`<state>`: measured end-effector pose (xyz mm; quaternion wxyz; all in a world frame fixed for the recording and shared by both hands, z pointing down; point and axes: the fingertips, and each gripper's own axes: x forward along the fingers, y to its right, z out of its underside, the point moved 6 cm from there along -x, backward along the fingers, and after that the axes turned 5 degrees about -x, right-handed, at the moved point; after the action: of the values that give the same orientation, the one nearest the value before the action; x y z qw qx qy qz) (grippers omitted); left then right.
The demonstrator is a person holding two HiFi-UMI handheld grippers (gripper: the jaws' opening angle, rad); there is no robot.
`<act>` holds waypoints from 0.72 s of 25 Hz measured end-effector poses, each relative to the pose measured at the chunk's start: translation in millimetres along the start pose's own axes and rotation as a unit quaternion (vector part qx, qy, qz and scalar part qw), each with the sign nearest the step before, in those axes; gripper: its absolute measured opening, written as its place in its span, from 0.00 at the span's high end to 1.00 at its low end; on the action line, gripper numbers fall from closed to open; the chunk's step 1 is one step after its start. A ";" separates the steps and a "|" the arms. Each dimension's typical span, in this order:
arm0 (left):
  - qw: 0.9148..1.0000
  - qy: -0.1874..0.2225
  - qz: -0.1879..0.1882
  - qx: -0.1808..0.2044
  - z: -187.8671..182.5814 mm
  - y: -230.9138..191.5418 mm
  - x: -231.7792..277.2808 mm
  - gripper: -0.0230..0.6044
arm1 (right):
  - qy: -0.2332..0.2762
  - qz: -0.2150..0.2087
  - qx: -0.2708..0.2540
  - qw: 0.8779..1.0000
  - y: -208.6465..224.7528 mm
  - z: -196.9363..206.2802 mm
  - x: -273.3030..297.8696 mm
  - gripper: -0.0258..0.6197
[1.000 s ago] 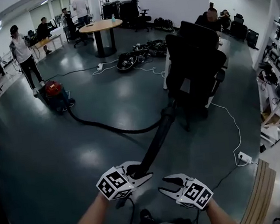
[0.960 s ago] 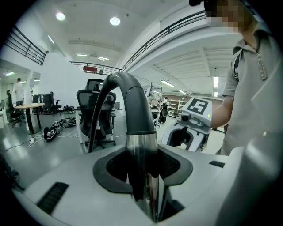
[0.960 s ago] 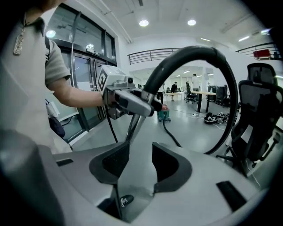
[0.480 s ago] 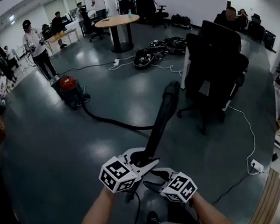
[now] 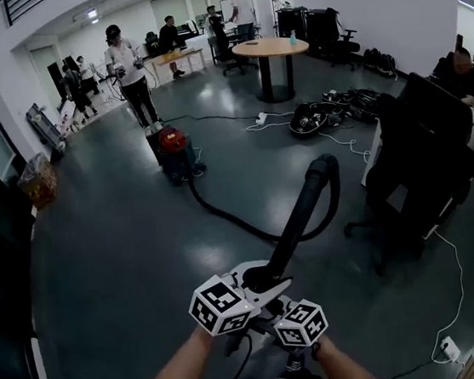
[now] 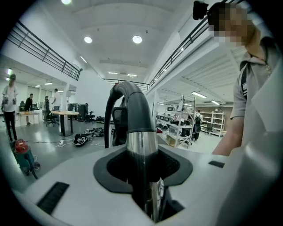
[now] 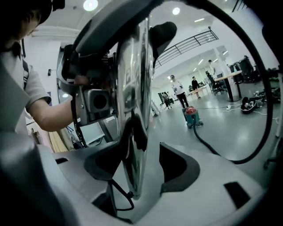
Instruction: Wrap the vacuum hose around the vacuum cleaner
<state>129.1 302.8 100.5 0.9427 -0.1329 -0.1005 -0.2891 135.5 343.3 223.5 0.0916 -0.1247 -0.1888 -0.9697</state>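
Note:
The red vacuum cleaner (image 5: 173, 145) stands on the floor far ahead; it also shows small in the left gripper view (image 6: 21, 150) and the right gripper view (image 7: 192, 116). Its black hose (image 5: 232, 219) snakes over the floor, then arches up to the wand (image 5: 296, 220). My left gripper (image 5: 265, 277) is shut on the wand's metal tube (image 6: 141, 150). My right gripper (image 5: 279, 308) sits just below it. Its jaws (image 7: 137, 165) have just been opening; the tube (image 7: 132, 132) stands between them, clear of the right pad.
A black office chair (image 5: 426, 161) stands close on the right. A round table (image 5: 269, 49), a tangle of cables (image 5: 330, 113) and several people (image 5: 128, 69) are at the back. A cardboard box (image 5: 38, 179) is left, a power strip (image 5: 450, 349) lower right.
The view has swung left. Both grippers moved with the wand, whose far end lifted. The right gripper came in from the right and now sits under the left one at the tube.

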 end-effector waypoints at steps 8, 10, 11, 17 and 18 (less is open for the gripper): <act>0.998 0.028 -0.054 -0.017 -26.7 -11.1 36.4 0.72 | 0.053 -0.073 0.035 0.995 30.7 -16.9 4.0 0.58; 0.997 0.032 -0.064 -0.027 -29.8 -13.0 41.0 0.72 | 0.063 -0.089 0.038 0.993 32.6 -20.7 4.0 0.58; 0.997 0.034 -0.069 -0.030 -30.5 -14.0 43.3 0.72 | 0.069 -0.095 0.038 0.992 33.8 -22.0 3.6 0.58; 0.994 0.059 -0.087 -0.042 -37.0 -30.5 63.1 0.73 | 0.085 -0.098 -0.001 0.992 42.9 -36.5 -1.3 0.74; 0.994 0.057 -0.085 -0.041 -37.0 -33.2 66.6 0.73 | 0.079 -0.091 -0.012 0.993 45.6 -36.6 -2.0 0.80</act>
<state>168.4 230.4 89.7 0.9126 -0.1458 -0.0456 -0.3793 140.1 287.7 205.7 0.0161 -0.0306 -0.1801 -0.9830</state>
